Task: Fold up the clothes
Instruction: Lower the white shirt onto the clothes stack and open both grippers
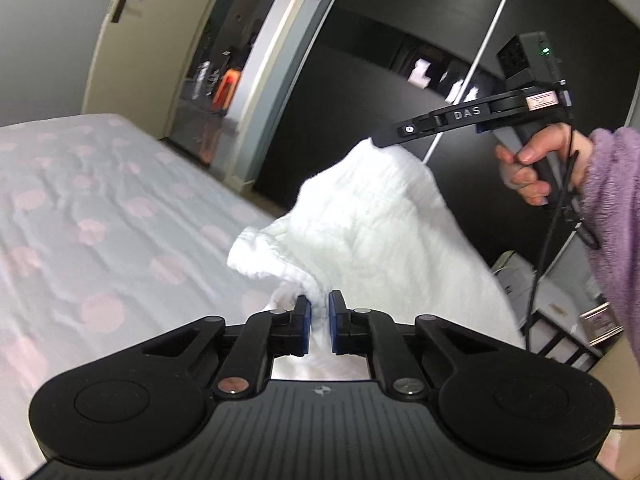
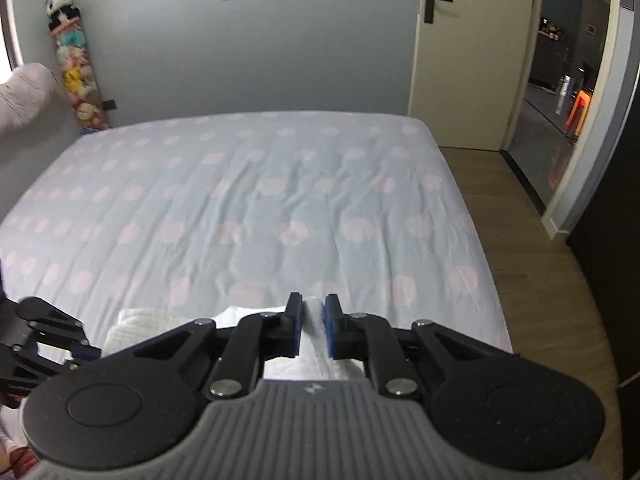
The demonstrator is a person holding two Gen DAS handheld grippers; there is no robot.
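A white cloth (image 1: 372, 232) is held up in the air over the near edge of the bed (image 2: 256, 184), pinched at two spots. It looks soft and a bit crinkly, kind of a gauzy weave, and it's bunched rather than spread: one rumpled fold sags toward the left, and the rest is draped down to the right and out of view below.

The left gripper (image 1: 319, 322) is clamped on a gathered bit of the cloth, with fabric squeezed between the blue pads (image 1: 305, 320). The right gripper (image 2: 313, 326) is closed on another strip of it, seen as a narrow white band running between its jaws. In the left view the right gripper (image 1: 378, 140) is seen higher up, with the cloth hanging from its tip, so the fabric is stretched on a slant between the two. The hand (image 1: 532, 168) on its handle is wrapped in a fuzzy purple sleeve (image 1: 612, 216).

The bed is covered by a pale blue sheet with pink dots, lightly wrinkled, and plenty of flat space is left across it. Its right edge is bordered by wood floor (image 2: 532, 248), with an open door (image 2: 460, 60) past the far corner. A dark wardrobe (image 1: 400, 60) is seen behind the cloth. A panda toy (image 2: 60, 2) is perched on a tube of plushies in the far left corner.
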